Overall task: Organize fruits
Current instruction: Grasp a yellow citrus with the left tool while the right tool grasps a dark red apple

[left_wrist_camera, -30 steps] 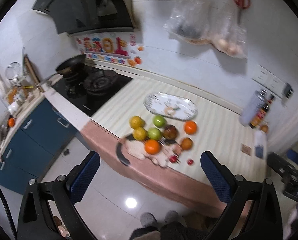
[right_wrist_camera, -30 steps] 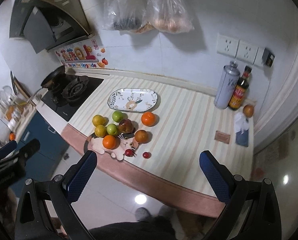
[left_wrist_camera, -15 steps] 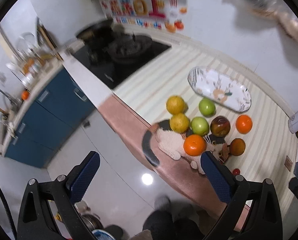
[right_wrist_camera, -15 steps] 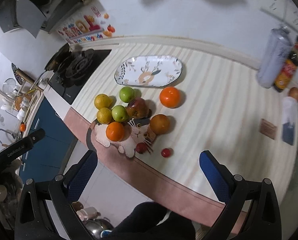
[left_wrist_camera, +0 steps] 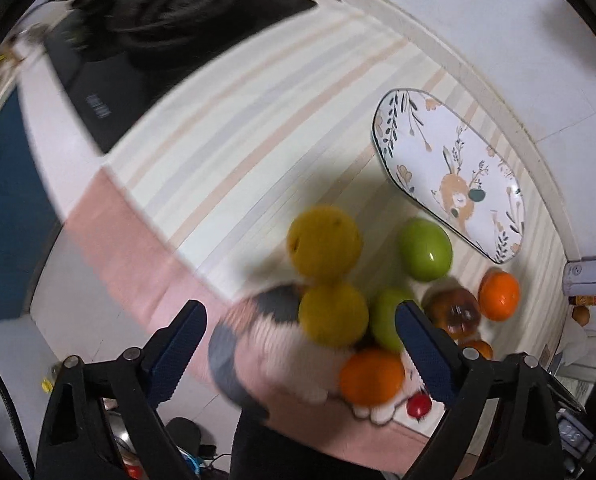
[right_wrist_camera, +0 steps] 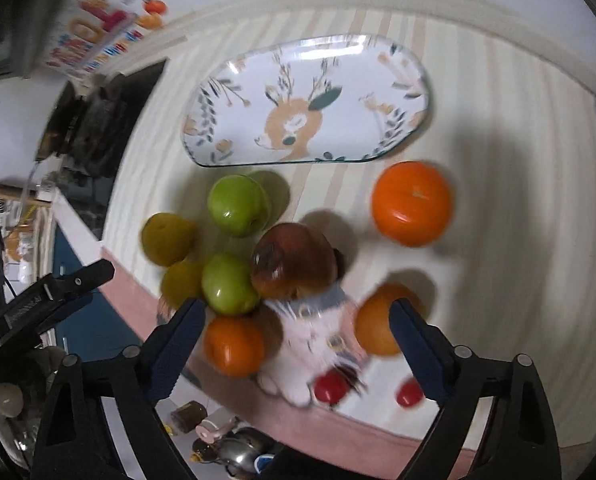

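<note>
Fruit lies in a pile at the counter's front edge, partly on a cat-shaped mat (right_wrist_camera: 309,332). The pile holds two yellow fruits (left_wrist_camera: 323,240), two green apples (right_wrist_camera: 238,206), a red-brown apple (right_wrist_camera: 294,260), three oranges (right_wrist_camera: 411,202) and two cherry tomatoes (right_wrist_camera: 329,386). Behind it sits an oval deer-print plate (right_wrist_camera: 305,104) with nothing on it. My left gripper (left_wrist_camera: 301,344) hovers over the nearer yellow fruit (left_wrist_camera: 333,314), and its jaws are closing with nothing pressed between them. My right gripper (right_wrist_camera: 298,340) hangs above the mat and front orange (right_wrist_camera: 234,346), also closing on nothing.
A black stove (left_wrist_camera: 158,32) lies left of the striped counter (left_wrist_camera: 218,152). Blue cabinets (left_wrist_camera: 2,220) and floor show below the pink counter edge (left_wrist_camera: 130,256). A can and bottle (left_wrist_camera: 589,276) stand at the right. The left gripper's body (right_wrist_camera: 46,304) shows in the right wrist view.
Both grippers have dropped steeply toward the fruit pile and tilted downward, so the fruit now fills each view. The jaws stand slightly narrower than before.
</note>
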A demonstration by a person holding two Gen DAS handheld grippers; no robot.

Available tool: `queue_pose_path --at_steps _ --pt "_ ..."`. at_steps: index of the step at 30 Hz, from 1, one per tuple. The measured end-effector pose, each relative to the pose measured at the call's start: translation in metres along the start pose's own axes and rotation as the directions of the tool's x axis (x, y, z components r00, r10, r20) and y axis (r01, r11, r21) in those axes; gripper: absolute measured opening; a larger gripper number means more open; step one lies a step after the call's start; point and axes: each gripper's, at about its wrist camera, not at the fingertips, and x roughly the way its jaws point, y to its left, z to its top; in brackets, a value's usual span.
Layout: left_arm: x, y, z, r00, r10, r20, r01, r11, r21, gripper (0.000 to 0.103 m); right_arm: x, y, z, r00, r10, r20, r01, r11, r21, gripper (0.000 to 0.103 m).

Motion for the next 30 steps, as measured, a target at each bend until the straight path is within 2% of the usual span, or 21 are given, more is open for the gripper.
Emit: queue_pose_path --at_steps 2,8,11,12,13,15,20,24,27,30 --pt "0.016 -0.003 0.015 0.999 -0.008 -0.033 0.009 1.000 0.025 0.096 0.026 0.004 0.011 0.999 -0.011 -0.049 0.012 1.000 0.023 0.083" --pt "0.051 -0.016 0.041 0.994 -0.010 -0.106 0.022 0.993 0.114 0.096 0.066 0.006 0.026 0.992 -0.029 -0.119 0.037 0.997 0.069 0.081" --pt "0.067 -0.021 0.044 0.990 0.015 -0.138 0.007 0.987 0.159 0.095 0.080 0.009 0.029 0.989 -0.027 -0.143 0.039 0.996 0.080 0.075" --pt "0.072 -0.023 0.045 0.989 0.016 -0.146 0.009 0.986 0.169 0.087 0.083 0.010 0.030 0.988 -0.026 -0.149 0.039 0.996 0.082 0.075" --pt "0.077 -0.024 0.045 0.987 0.018 -0.159 0.011 0.984 0.177 0.073 0.085 0.010 0.030 0.988 -0.021 -0.155 0.035 0.996 0.083 0.073" --pt "0.085 -0.025 0.047 0.984 0.011 -0.179 0.021 0.984 0.176 0.060 0.093 0.014 0.031 0.986 -0.037 -0.165 0.049 0.996 0.072 0.073" --pt "0.085 -0.021 0.048 0.991 -0.006 -0.137 0.028 0.987 0.158 0.060 0.099 0.022 0.032 0.985 -0.060 -0.161 0.066 0.997 0.036 0.070" --pt "0.078 -0.021 0.045 0.995 0.006 -0.102 0.012 0.984 0.175 0.059 0.093 0.028 0.027 0.986 -0.081 -0.143 0.081 0.997 -0.001 0.070" --pt "0.058 -0.028 0.043 0.998 -0.007 -0.062 0.020 0.978 0.207 0.059 0.082 0.032 0.026 0.990 -0.054 -0.132 0.054 0.999 -0.003 0.070" --pt "0.023 -0.040 0.047 0.999 -0.053 -0.006 0.053 0.968 0.243 0.059 0.059 0.034 0.032 0.996 -0.008 -0.087 0.008 1.000 0.004 0.070"
